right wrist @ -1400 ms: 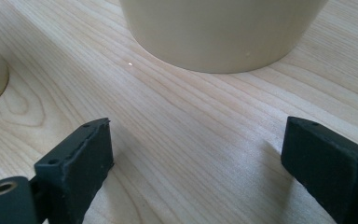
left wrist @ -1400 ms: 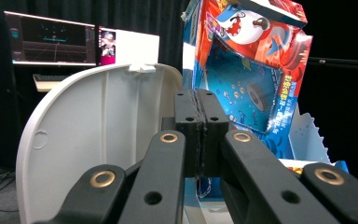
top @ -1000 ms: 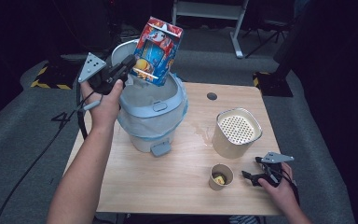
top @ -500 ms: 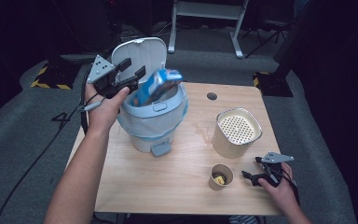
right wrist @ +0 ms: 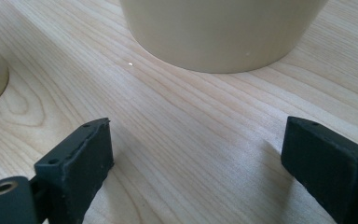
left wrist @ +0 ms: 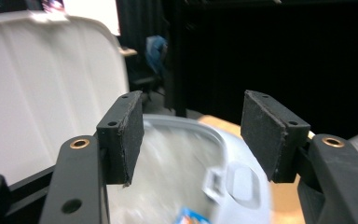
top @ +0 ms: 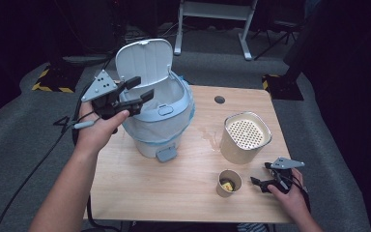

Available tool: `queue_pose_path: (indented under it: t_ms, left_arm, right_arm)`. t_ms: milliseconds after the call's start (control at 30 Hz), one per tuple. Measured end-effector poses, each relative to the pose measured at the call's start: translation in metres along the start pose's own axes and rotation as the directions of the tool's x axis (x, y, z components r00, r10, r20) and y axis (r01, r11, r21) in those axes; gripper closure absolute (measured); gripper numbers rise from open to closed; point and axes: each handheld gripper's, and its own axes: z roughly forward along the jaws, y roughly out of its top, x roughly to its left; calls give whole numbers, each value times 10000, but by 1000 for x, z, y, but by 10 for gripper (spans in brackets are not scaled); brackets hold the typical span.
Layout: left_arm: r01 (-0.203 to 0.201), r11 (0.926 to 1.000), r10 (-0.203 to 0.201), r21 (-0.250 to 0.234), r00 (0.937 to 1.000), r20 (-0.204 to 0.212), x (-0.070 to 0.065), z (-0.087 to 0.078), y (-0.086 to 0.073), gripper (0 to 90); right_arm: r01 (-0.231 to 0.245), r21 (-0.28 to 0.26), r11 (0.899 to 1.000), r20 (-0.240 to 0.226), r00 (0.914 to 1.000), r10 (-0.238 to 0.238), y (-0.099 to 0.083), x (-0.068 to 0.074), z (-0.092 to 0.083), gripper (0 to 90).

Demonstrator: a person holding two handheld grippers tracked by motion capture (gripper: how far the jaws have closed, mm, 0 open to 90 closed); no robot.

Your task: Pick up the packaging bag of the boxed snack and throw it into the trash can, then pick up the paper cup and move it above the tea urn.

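My left claw (top: 134, 93) hangs over the near-left rim of the pale blue plastic bin (top: 162, 126), its jaws spread apart with nothing between them; they have just been opening. In the left gripper view the two black pads (left wrist: 123, 135) frame the bin's mouth, and below them, down inside the white liner, a corner of the colourful printed carton (left wrist: 192, 216) shows in blue and orange. The carton lies inside the bin. So little of it shows, and that blurred, that I cannot tell which way its long axis runs or read any print on it.

The bin's white hinged lid (top: 145, 60) stands up open at the back, tilted away from me, and its grey foot pedal (top: 166, 154) points toward my side of the light wooden surface (top: 169, 188).

My right claw (top: 264, 181) rests low on the surface near the front-right corner, jaws apart and empty. Just to its left stands a small paper cup (top: 229, 182) with something yellow inside. Beyond it sits a cream round container with a perforated top (top: 246, 137). I can read no writing on either.
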Motion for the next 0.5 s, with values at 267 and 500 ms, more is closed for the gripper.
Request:
queue_pose_path:
  t_ms: [267, 500]
  left_arm:
    - [-300, 9966, 239, 762, 9966, 790, -28, -14, -25, 397]
    - [-919, 9826, 640, 1613, 9833, 1701, -52, -19, -60, 391]
  right_arm:
    - [42, 25, 10000, -46, 10000, -42, 0, -1, 0, 90]
    - [230, 73, 9997, -656, 9976, -224, 3, 2, -7, 208]
